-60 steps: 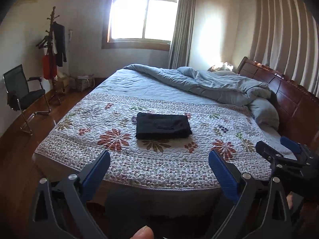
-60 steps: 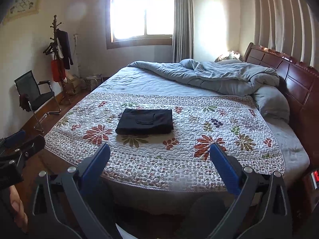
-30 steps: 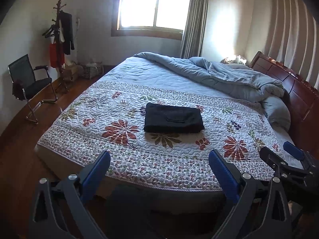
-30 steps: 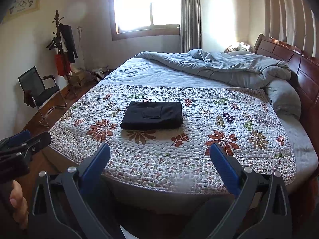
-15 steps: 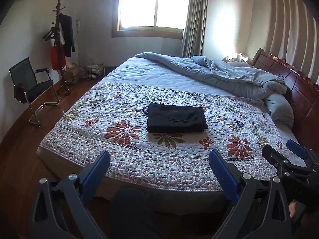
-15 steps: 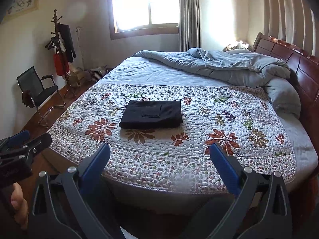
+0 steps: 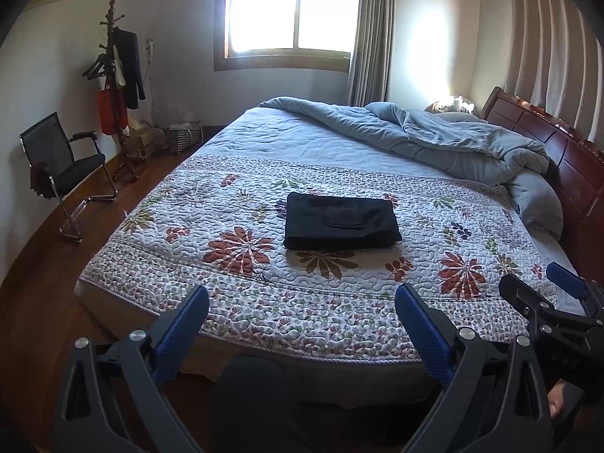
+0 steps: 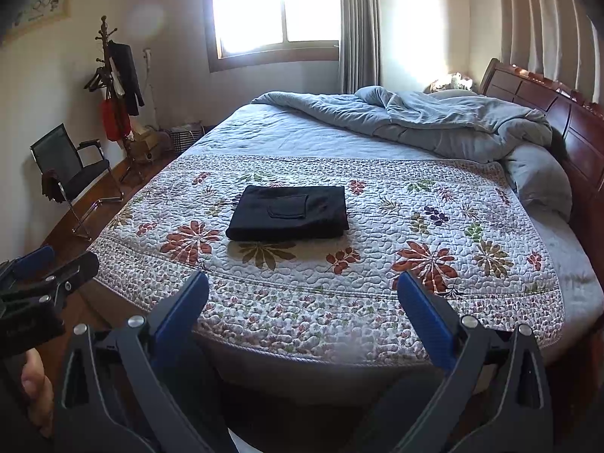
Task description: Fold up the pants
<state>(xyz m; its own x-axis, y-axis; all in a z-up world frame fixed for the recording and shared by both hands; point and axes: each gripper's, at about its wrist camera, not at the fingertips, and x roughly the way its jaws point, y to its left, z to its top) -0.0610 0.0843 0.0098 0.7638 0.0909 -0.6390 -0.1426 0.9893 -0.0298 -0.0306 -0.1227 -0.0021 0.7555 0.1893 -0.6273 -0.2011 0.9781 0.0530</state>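
Left wrist view shows the left gripper (image 7: 302, 313) with its two blue fingers (image 7: 181, 324) spread wide apart; nothing is between them and they touch nothing. It hangs in the air before the near edge of the bed (image 7: 339, 370), over the wooden floor (image 7: 34, 321). At the right side of this view the right gripper (image 7: 540, 287) is visible beside it, also away from the bed.

In the right wrist view, the right gripper (image 8: 302, 302) is also fully open and empty, its blue fingers (image 8: 426, 317) far from each other. The left gripper (image 8: 56, 260) appears at the left border, and a bit of the person's hand (image 8: 34, 385) is under it.

The pants (image 7: 339, 221) are black and already folded into a neat rectangle, with a pocket on the top face. They lie flat near the middle of the floral quilt (image 7: 245, 302), well apart from both grippers. The same pants (image 8: 290, 213) are seen a little to the left of centre in the right wrist view.

Around the pants the quilt is bare on all sides. A crumpled grey duvet (image 7: 434, 136) lies further back, against the wooden headboard (image 7: 566, 151). To the left of the bed stand a black chair (image 7: 64, 166) and a coat rack (image 7: 117, 75), near the wall
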